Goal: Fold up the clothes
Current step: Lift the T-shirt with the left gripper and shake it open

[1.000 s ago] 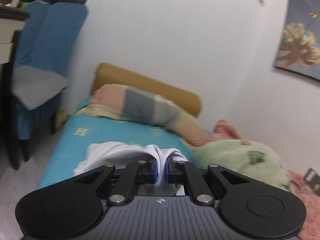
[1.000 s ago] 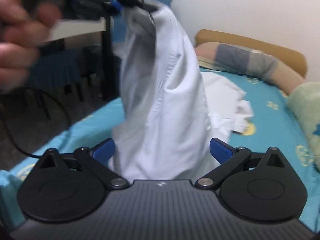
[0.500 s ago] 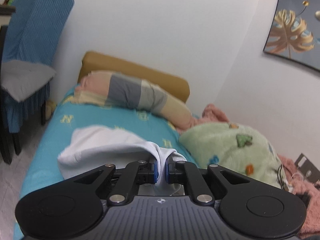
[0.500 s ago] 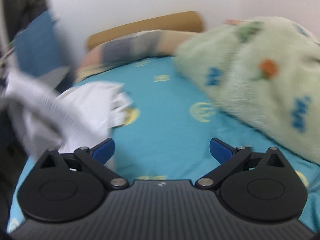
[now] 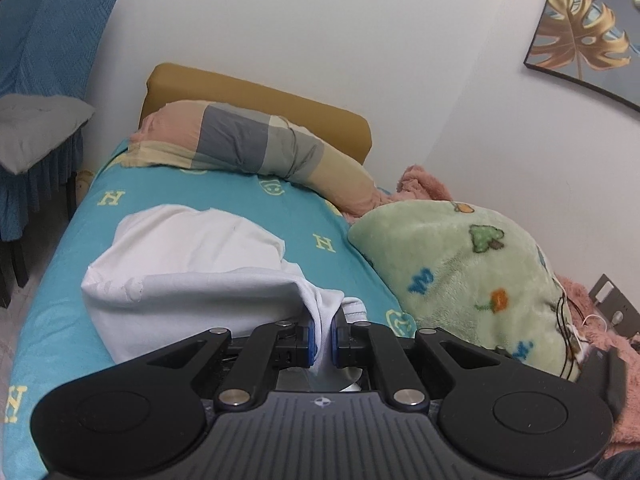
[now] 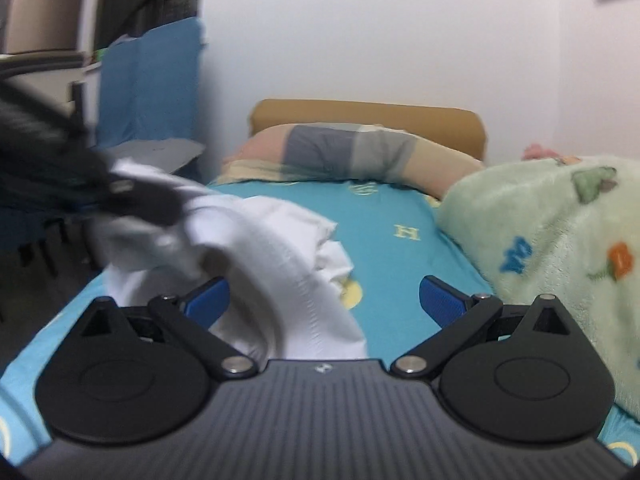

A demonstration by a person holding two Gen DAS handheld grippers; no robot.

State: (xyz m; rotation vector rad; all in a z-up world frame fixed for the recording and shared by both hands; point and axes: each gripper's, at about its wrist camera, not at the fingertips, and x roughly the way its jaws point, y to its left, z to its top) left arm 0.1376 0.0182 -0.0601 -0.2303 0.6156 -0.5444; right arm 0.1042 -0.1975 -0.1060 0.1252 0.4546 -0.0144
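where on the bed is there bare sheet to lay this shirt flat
Bare turquoise sheet runs between the white cotton shirt and the green fleece blanket, up to the patchwork pillow. The right side is crowded by that blanket. Left tongs grip the shirt; right tongs are open.

The garment (image 5: 192, 276) lies on the bed (image 5: 304, 216), toward its left edge. Behind the garment, at the bed's far end, the pillow (image 5: 256, 152) rests against the headboard (image 5: 260, 92). The blanket (image 5: 472, 276) is heaped on the bed's right side, just right of the garment, beside the wall that bears the picture (image 5: 588, 28). A chair (image 5: 44, 64) stands off the bed, to the garment's left. The left gripper (image 5: 324, 334) sits at the garment's near edge, pinching a fold; the right gripper (image 6: 324, 300) is before the garment, fabric between its spread fingers.
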